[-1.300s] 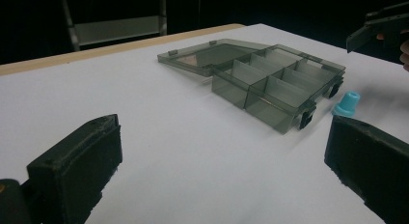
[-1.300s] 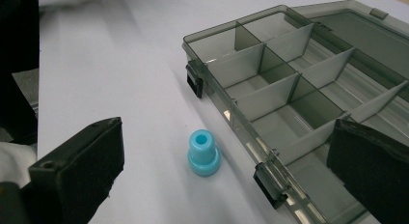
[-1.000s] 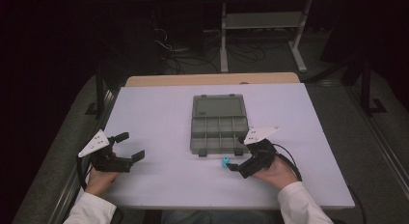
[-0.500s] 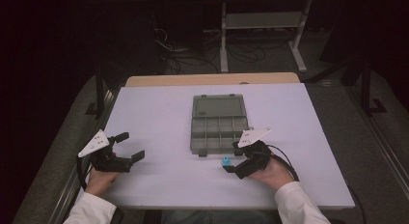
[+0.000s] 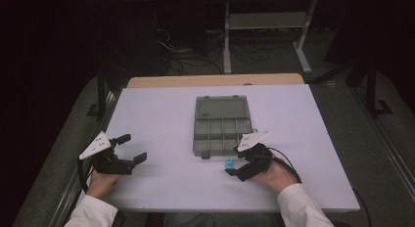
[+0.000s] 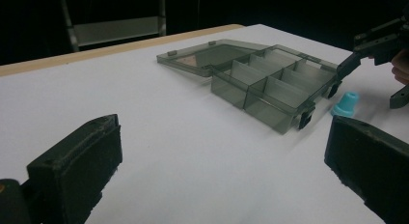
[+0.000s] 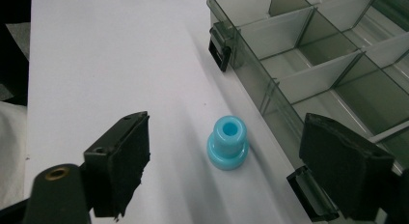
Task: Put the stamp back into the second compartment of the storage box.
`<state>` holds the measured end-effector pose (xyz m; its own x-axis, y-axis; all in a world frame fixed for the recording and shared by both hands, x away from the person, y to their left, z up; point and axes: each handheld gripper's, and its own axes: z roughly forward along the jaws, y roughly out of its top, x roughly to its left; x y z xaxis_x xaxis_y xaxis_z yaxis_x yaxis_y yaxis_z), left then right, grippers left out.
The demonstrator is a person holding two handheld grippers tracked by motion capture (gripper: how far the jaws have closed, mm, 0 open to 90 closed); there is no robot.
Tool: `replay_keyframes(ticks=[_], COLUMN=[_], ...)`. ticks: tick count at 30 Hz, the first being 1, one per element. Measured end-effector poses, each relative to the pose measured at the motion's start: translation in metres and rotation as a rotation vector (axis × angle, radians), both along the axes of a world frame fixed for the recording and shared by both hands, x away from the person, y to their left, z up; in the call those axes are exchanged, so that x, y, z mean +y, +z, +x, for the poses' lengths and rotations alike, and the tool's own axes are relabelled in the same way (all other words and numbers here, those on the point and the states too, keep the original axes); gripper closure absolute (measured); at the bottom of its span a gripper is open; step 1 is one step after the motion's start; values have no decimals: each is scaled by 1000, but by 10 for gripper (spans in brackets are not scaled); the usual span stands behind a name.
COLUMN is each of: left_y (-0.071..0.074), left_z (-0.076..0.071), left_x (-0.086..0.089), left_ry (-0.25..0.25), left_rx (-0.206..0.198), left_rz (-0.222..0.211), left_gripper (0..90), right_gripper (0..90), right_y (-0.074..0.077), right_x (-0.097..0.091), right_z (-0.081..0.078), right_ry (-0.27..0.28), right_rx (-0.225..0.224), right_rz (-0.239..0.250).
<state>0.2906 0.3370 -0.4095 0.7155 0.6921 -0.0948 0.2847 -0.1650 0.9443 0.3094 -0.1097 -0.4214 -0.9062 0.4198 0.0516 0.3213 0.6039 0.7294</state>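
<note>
right tool [image 5: 234,161] nearer blue spool [image 5: 228,164], unclosed

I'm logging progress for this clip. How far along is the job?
Done: the organizer box lies open, its compartments showing nothing inside. In hand: the right tool, jaws open, is lined up around the blue part, not gripping it. Left: grasping it and, presumably, boxing it. The left tool sits open, apart.

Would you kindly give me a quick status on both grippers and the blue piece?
Left gripper open, idle. Right gripper open, straddling blue bushing, not touching. Bushing upright on table beside open organizer box. Nothing in the way.
</note>
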Motion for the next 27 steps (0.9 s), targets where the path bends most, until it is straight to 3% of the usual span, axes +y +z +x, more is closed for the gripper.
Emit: replay_keyframes(ticks=[12, 27], left_y=[0, 0], left_z=[0, 0], left_x=[-1, -1], left_ry=[-5, -8], left_rx=[4, 3], left_rz=[0, -2], left_gripper=[0, 0], right_gripper=[328, 468], right_y=[-4, -9], right_x=[3, 9], right_z=[3, 6], right_ry=[14, 41], right_rx=[-9, 11], right_rz=[-40, -59])
